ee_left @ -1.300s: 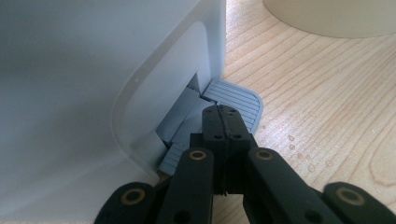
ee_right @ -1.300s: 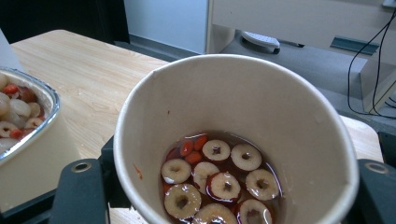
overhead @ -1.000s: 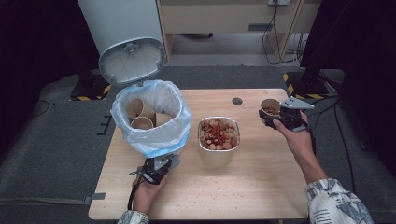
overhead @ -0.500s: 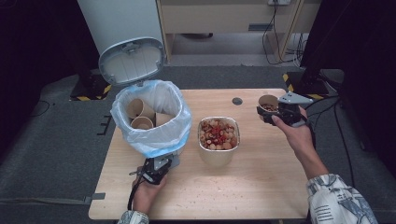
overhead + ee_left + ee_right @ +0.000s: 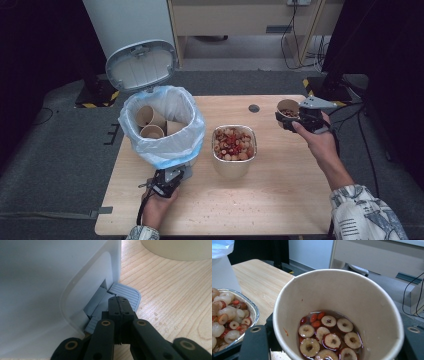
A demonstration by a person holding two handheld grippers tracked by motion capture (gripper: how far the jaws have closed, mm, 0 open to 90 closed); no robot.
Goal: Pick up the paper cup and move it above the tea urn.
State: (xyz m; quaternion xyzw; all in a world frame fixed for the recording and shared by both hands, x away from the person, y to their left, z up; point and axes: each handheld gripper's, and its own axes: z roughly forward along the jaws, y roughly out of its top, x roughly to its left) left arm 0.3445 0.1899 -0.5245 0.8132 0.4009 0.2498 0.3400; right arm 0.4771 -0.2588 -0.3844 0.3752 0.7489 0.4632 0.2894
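A white pedal bin (image 5: 162, 132) with a blue liner stands on the table's left, its lid (image 5: 141, 65) swung up. Several paper cups (image 5: 152, 131) lie inside. My left gripper (image 5: 170, 179) is shut, and in the left gripper view its tips (image 5: 119, 303) rest on the grey ribbed pedal (image 5: 128, 292) at the bin's foot. My right gripper (image 5: 294, 119) is shut on a paper cup (image 5: 288, 107), held above the table's right side. The cup (image 5: 352, 295) holds sliced red dates (image 5: 328, 336) in liquid. A foil container (image 5: 234, 144) of mixed fruit sits mid-table.
A small dark hole (image 5: 254, 108) marks the tabletop behind the foil container. Crumbs speckle the wood near the front edge. A cabinet (image 5: 240, 20) and cables (image 5: 310, 30) stand beyond the table. The foil container's rim (image 5: 253, 307) lies just left of the held cup.
My right gripper has lifted the cup of dates slightly up and to the left. The left gripper stays on the pedal and the lid stays up.
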